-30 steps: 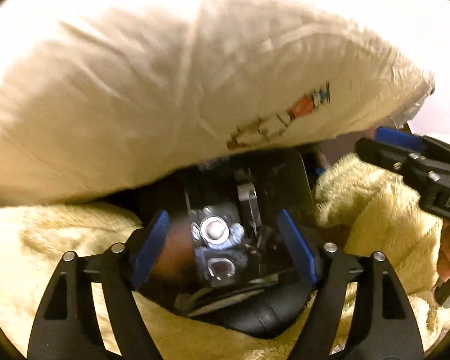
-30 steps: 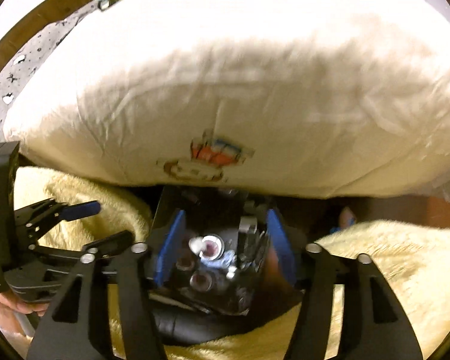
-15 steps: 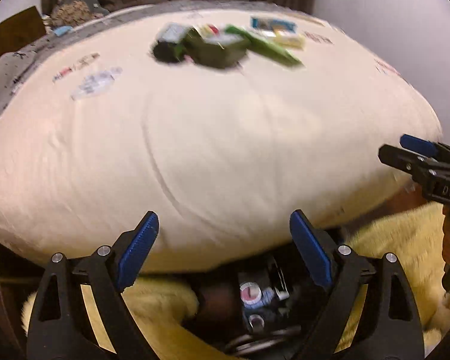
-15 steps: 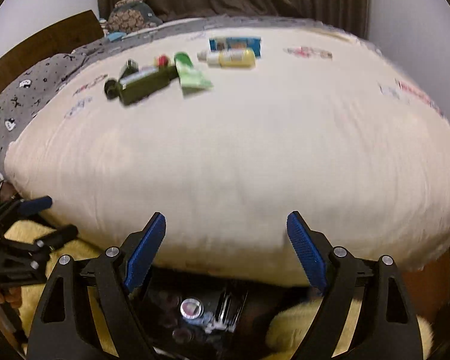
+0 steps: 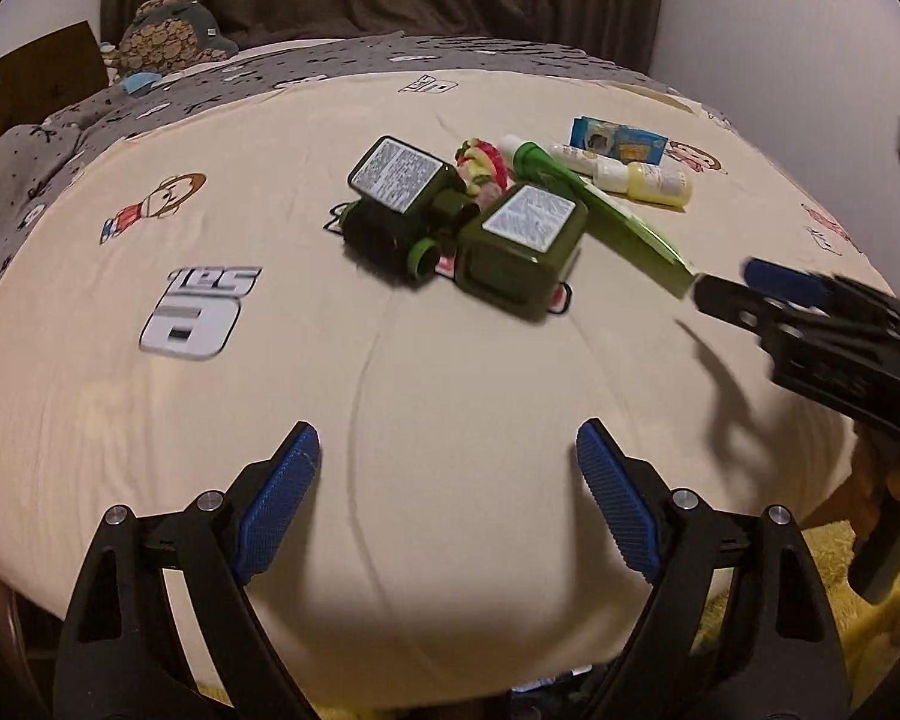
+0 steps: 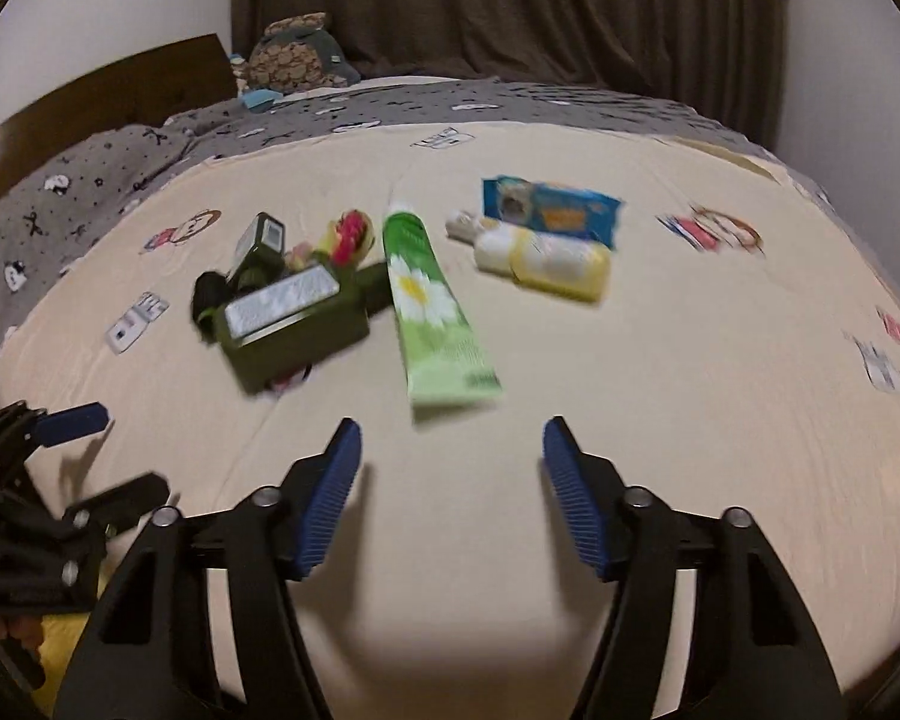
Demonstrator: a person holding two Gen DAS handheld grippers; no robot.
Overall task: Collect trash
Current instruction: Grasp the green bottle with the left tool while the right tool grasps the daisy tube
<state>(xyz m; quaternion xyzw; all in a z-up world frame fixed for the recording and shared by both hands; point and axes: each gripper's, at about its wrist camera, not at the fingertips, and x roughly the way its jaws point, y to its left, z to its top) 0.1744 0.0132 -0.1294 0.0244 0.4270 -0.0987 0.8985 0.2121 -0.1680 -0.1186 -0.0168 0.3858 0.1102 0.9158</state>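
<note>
- Left tool [image 5: 447, 501] spread wide with nothing between the blue pads, jaws easing slightly inward; bare cream bedcover [image 5: 150, 420] showing through the gap
- Right tool [image 6: 450, 495] partly open, jaws closing, also empty; no trash caught yet
- Trash bunched in one heap mid-bed, at twelve o'clock from both tools and well apart from them, probably gathered there for easy picking
- Two dark green bottles [image 5: 522, 252] lying on their sides, labels up, touching a colourful soft bundle [image 5: 480, 165] just behind
- Green tube [image 6: 432, 300] flat on the cover, crimped end toward the right tool, at roughly eleven o'clock from it: likely the closest pick
- Yellow bottle [image 6: 546, 264] on its side at one o'clock, blue packet [image 6: 549, 210] just behind and touching it
- Both tools tilted down over the near edge of the bed, seemingly lining up a reach
- Nothing collected so far by the look of it; no bin or bag visible in either view
</note>
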